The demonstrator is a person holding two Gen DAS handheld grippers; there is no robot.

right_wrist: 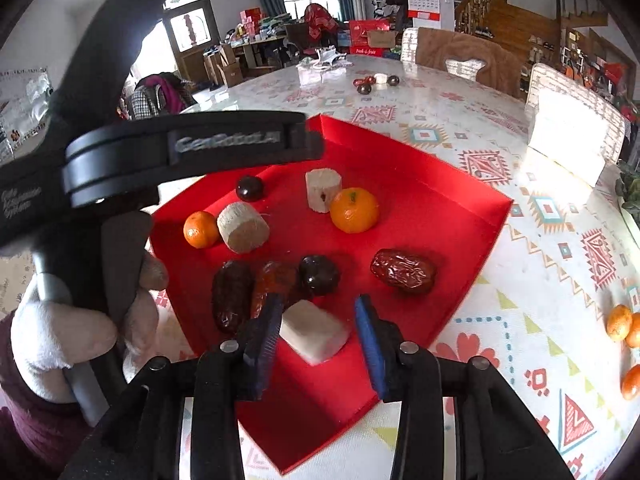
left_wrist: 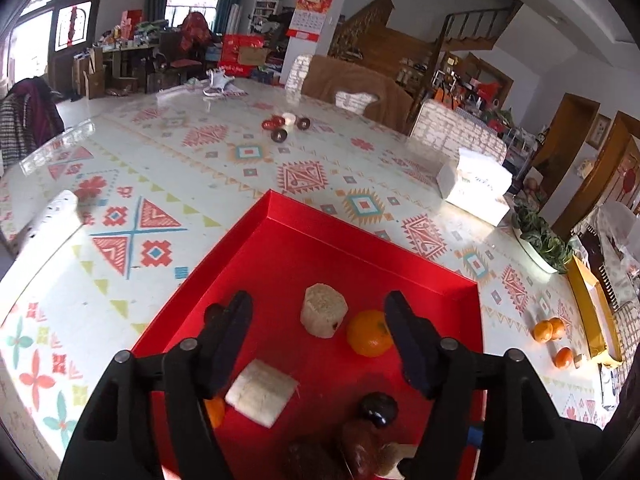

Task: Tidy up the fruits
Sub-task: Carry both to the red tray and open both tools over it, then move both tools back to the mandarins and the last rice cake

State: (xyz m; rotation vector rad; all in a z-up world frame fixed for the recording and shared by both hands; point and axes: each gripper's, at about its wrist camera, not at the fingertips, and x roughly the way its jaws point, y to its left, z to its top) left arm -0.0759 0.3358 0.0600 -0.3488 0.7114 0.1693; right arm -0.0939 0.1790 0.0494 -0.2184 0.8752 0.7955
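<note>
A red tray (right_wrist: 452,204) on a patterned table (left_wrist: 224,160) holds oranges, dates, dark round fruits and pale sugarcane chunks. The left gripper (left_wrist: 320,332) hangs over it, jaws spread and empty. The right gripper (right_wrist: 316,330) has jaws apart around a pale chunk (right_wrist: 314,330), with gaps showing on both sides.

Orange (left_wrist: 215,411) half hidden behind left tongs (left_wrist: 320,344) finger.
</note>
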